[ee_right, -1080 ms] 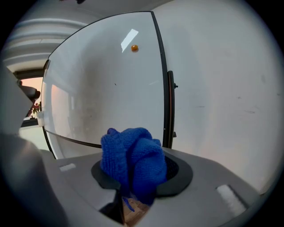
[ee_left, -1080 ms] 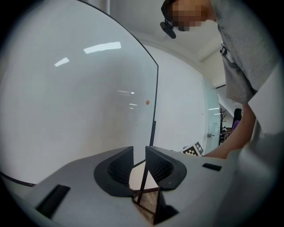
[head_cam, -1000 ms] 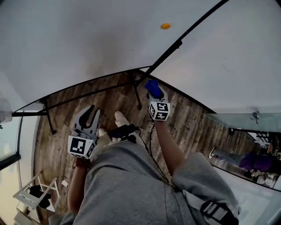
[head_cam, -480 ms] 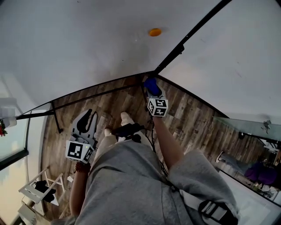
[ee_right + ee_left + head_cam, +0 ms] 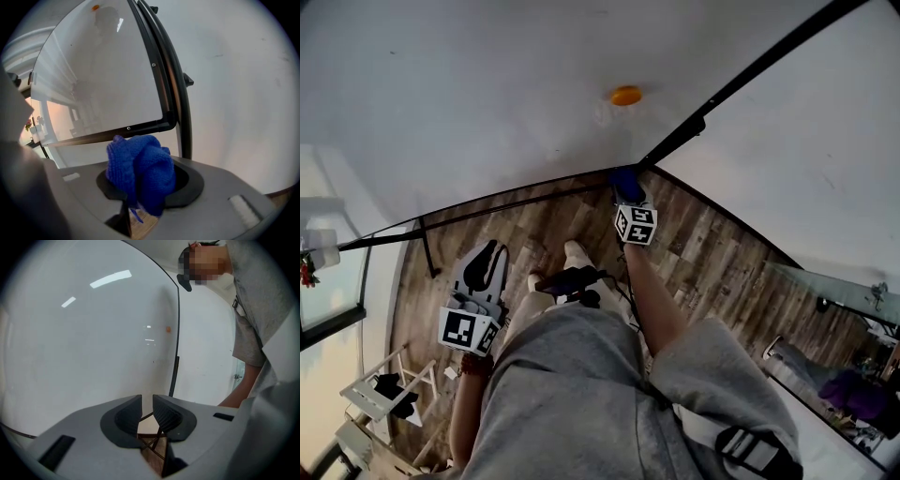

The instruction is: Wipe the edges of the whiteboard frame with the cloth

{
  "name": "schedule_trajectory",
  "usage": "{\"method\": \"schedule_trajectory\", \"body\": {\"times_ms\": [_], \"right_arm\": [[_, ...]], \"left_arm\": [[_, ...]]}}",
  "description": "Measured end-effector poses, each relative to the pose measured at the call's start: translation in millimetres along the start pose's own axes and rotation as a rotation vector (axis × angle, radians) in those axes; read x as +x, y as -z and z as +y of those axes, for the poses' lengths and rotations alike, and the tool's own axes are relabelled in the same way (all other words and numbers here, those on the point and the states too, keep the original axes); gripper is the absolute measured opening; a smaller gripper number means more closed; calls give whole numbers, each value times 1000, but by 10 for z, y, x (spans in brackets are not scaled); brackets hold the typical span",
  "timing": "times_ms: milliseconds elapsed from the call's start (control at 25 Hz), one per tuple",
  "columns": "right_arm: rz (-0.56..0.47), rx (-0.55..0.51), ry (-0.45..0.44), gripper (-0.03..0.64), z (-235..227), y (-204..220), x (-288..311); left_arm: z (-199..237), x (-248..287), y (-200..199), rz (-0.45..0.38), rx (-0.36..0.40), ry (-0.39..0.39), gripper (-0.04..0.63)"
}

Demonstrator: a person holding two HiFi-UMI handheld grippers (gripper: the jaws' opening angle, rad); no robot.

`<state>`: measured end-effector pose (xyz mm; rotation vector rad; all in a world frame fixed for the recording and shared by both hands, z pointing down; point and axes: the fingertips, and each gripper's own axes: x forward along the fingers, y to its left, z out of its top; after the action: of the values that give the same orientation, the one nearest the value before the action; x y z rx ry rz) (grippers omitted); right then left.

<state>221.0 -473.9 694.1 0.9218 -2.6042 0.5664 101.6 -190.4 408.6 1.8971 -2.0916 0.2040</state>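
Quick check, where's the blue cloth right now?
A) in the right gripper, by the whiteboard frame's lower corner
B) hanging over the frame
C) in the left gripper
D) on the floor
A: the blue cloth is bunched between the right gripper's fingers, close to the whiteboard frame's lower corner; the left gripper holds nothing.
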Motion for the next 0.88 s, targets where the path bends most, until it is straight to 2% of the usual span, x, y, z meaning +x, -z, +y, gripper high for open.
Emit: {"method": "schedule_trajectory", "body": {"times_ms": [320, 880], "right_arm": [[5, -4, 7, 156, -87, -121, 273], [22, -81, 18, 153, -12, -276, 249]], "left_arm": [[111, 119, -20, 1, -9, -45, 74], [185, 291, -23, -36, -49, -63, 69]]}}
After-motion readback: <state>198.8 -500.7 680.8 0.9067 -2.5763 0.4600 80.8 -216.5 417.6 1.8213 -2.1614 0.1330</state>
